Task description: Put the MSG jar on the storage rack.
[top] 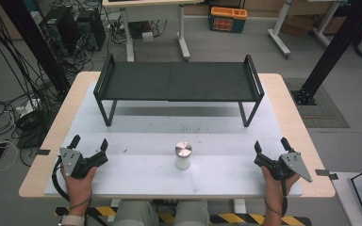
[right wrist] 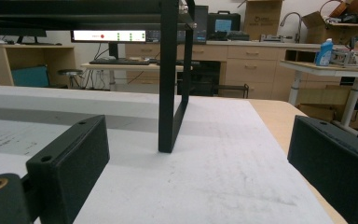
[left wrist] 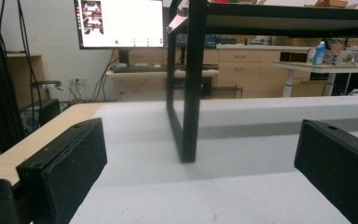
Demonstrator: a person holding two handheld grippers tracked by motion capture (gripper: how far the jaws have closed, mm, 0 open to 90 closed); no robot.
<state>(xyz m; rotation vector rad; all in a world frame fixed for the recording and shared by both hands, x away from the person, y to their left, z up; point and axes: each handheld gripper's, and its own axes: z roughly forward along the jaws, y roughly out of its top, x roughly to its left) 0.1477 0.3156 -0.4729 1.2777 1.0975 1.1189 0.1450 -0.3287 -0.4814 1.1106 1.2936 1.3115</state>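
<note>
High view: left gripper (top: pixel 90 145) and right gripper (top: pixel 271 147) rest low flanking the canister (top: pixel 183 156), fingers wide.

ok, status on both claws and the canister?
Left claw open, empty, resting near table edge. Right claw same. Canister upright, midway between them, untouched. Black rack behind it; nothing blocks either approach.

Small white canister (top: pixel 183 156) with a shiny metal lid, stood upright — mid-table on the white mat, before the black shelf.
</note>
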